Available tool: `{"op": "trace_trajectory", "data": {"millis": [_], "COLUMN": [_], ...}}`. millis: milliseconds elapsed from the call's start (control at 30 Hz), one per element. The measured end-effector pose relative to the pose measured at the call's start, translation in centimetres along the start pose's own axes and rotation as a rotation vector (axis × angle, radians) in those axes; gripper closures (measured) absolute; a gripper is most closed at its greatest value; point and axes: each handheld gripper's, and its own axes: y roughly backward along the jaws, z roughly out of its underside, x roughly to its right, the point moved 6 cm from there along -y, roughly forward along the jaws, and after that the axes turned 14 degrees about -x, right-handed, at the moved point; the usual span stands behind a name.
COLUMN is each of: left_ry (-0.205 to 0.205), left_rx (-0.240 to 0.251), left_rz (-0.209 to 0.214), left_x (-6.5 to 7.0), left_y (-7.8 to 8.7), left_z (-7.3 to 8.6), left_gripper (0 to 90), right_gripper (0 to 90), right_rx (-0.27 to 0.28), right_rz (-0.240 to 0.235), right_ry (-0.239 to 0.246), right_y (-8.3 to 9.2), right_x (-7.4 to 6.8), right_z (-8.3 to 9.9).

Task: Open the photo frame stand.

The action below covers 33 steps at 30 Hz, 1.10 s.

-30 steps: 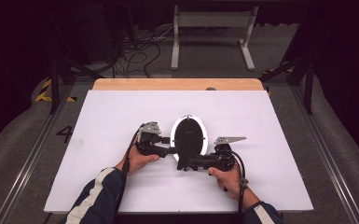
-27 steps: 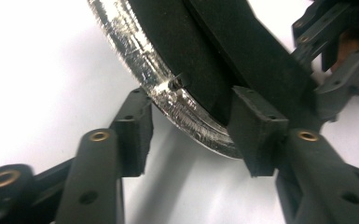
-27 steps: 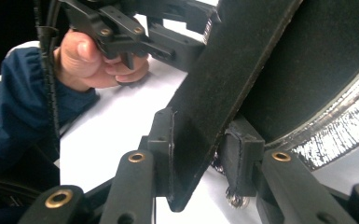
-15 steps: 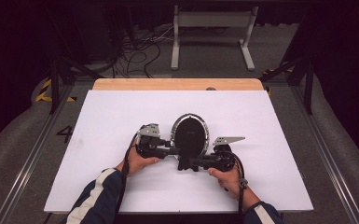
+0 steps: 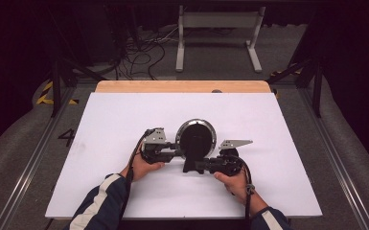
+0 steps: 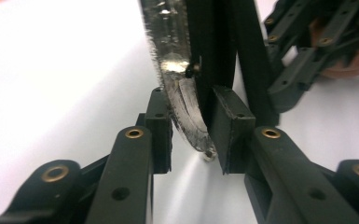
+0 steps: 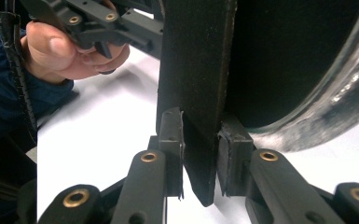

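Round mirror [image 5: 196, 140] stands upright near desk [image 5: 115, 115] centre, between both grippers, back side toward person. Right gripper [image 7: 200, 154] clamped on black stand leg [image 7: 196, 93] at near side. Left gripper [image 6: 189, 133], jaws just closing, straddles silver rim [image 6: 179, 88]; pads look touching. High view gives layout; gripper views show contact.

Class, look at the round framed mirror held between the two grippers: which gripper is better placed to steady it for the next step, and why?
Probably the right gripper: its pads clamp the mirror's flat black stand. The left gripper pinches only the mirror's thin silver rim.
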Motion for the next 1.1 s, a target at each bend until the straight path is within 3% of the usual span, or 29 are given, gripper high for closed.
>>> {"op": "trace_trajectory", "data": {"millis": [100, 233, 400, 533, 733, 1100], "left_ry": [-0.011, -0.043, -0.056, -0.066, -0.07, -0.078], "left_rx": [0.007, 0.0, 0.002, -0.016, -0.008, -0.009], "left_rz": [-0.048, -0.141, -0.176, -0.273, -0.27, -0.31], "left_x": [0.06, -0.09, -0.01, -0.46, -0.56, -0.46], "left_y": [0.01, 0.18, 0.18, 0.22, 0.19, 0.19], "left_z": [-0.02, 0.05, 0.1, 0.37, 0.62, 0.68], "left_gripper": [71.4, 73.0, 73.2, 77.1, 77.3, 76.5], "right_gripper": [74.7, 73.4, 72.5, 70.0, 71.5, 74.9], "right_rx": [-0.001, -0.006, -0.006, -0.035, -0.036, -0.035], "right_rz": [0.003, 0.02, 0.034, 0.059, 0.097, 0.078], "right_ry": [0.008, 0.032, 0.041, 0.051, 0.049, 0.066], "right_y": [0.11, 0.37, 0.48, 0.45, 0.12, 0.31], "right_x": [-0.17, -0.43, -0.42, -0.33, 0.07, -0.13], "right_z": [-0.11, -0.18, -0.19, 0.1, 0.27, 0.52]}}
